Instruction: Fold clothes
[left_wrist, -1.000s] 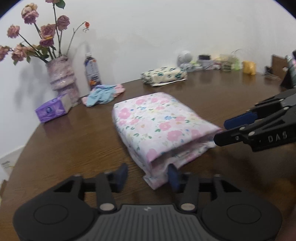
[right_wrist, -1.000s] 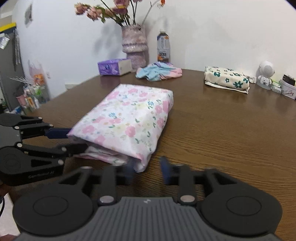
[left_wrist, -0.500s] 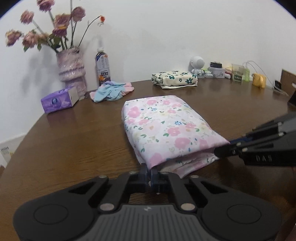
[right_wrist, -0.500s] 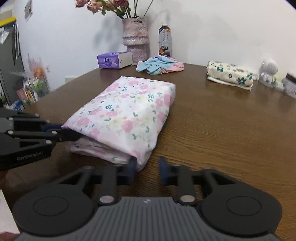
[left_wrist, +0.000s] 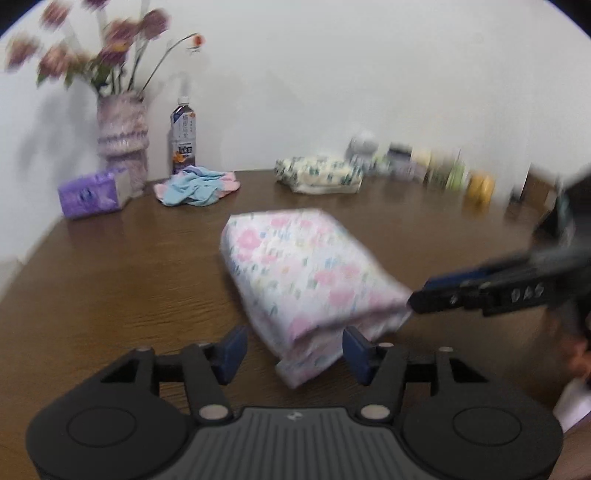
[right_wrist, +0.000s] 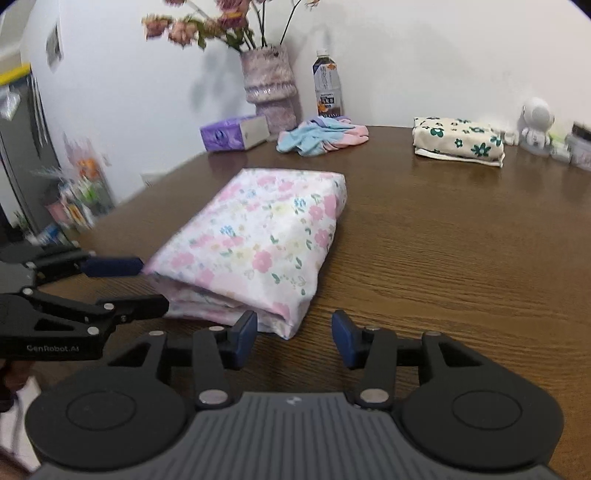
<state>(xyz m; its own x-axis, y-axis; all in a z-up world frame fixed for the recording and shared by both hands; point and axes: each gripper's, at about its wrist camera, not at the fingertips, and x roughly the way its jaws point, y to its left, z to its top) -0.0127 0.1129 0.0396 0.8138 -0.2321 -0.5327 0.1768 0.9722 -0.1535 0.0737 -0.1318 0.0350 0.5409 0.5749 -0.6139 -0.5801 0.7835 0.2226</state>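
Observation:
A folded pink floral cloth (left_wrist: 295, 266) (right_wrist: 266, 229) lies on the brown wooden table (right_wrist: 443, 258). My left gripper (left_wrist: 294, 350) is open, and one near corner of the cloth sits loose between its blue pads. My right gripper (right_wrist: 293, 339) is also open, with the other near corner just ahead of its fingertips. In the right wrist view the left gripper (right_wrist: 153, 285) comes in from the left edge, its fingers spread above and below the cloth's edge. The left wrist view shows the right gripper (left_wrist: 419, 295) at the cloth's right corner.
At the back of the table lie a crumpled pink and blue garment (right_wrist: 321, 134) and a folded cream cloth with green flowers (right_wrist: 458, 142). A flower vase (right_wrist: 271, 92), a bottle (right_wrist: 327, 86) and a purple tissue box (right_wrist: 232, 133) stand at the far left, a white figurine (right_wrist: 535, 125) at the far right.
My left gripper, shut on the cloth's near corner half a second ago, has opened and let it go. The right gripper's fingers have spread wider. The cloth rests on the table.

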